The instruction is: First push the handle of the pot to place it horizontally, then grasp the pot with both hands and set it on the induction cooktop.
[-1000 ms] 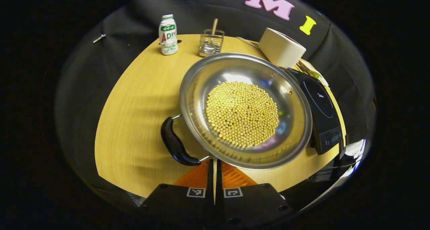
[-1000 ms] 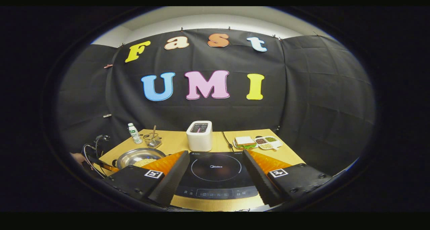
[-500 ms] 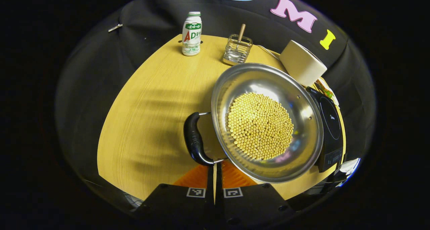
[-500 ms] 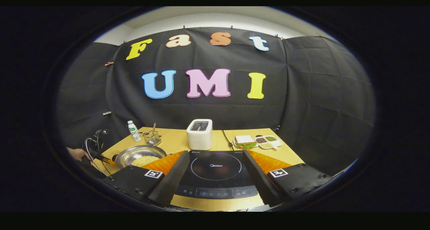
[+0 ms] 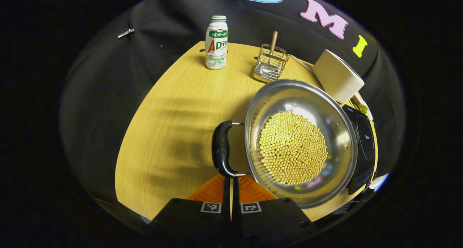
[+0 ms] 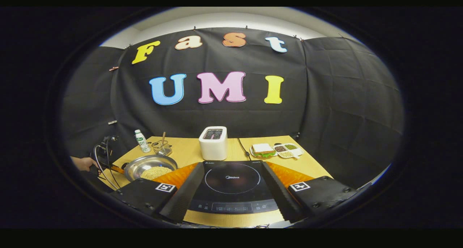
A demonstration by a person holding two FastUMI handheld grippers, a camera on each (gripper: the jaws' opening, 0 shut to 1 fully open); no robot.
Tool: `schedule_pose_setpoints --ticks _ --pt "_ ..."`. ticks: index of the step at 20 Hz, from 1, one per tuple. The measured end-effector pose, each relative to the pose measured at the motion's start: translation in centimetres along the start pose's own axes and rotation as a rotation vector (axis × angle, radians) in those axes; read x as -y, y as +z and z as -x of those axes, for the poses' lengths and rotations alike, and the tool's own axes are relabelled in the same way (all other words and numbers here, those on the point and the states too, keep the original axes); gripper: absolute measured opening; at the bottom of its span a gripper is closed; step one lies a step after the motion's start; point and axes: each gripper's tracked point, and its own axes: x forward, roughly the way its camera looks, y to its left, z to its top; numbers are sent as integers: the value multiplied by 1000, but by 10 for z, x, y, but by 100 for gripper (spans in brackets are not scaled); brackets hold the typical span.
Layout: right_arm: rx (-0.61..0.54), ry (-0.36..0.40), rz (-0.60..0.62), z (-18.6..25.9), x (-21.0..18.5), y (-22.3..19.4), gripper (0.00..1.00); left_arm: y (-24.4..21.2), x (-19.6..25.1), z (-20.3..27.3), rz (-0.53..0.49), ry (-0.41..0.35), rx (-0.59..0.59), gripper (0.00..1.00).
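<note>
I see the pot [image 5: 300,143] of beans at centre right of the left gripper view, beside the induction cooktop [image 5: 361,143]. My left gripper [image 5: 231,179], jaws closed, touches the handle [image 5: 221,148] to nudge it; my right gripper [image 6: 231,184] waits open over the cooktop.

A bottle [image 5: 216,42], wire holder [image 5: 270,62], toaster [image 6: 213,143] and sandwich [image 6: 263,150] sit on the table [image 5: 173,125].
</note>
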Motion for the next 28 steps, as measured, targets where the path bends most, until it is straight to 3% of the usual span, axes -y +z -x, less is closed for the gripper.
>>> schedule_pose_setpoints --ticks 9,15,20,22,24,28 --pt "-31 -1 -20 -11 -9 -8 98 14 -13 -6 4 24 35 5" --pt "-61 22 -52 -26 -23 -14 99 16 -43 21 -6 120 84 7" --pt "-106 72 -63 -56 -48 -24 100 24 -58 48 39 151 151 49" --pt "-117 93 -53 -67 -58 -25 100 30 -63 57 20 173 179 77" --pt "-134 117 -57 -77 -70 -28 100 38 -67 68 -3 195 206 98" --pt "-218 177 -92 -96 -101 -46 99 59 -61 84 -1 165 262 98"
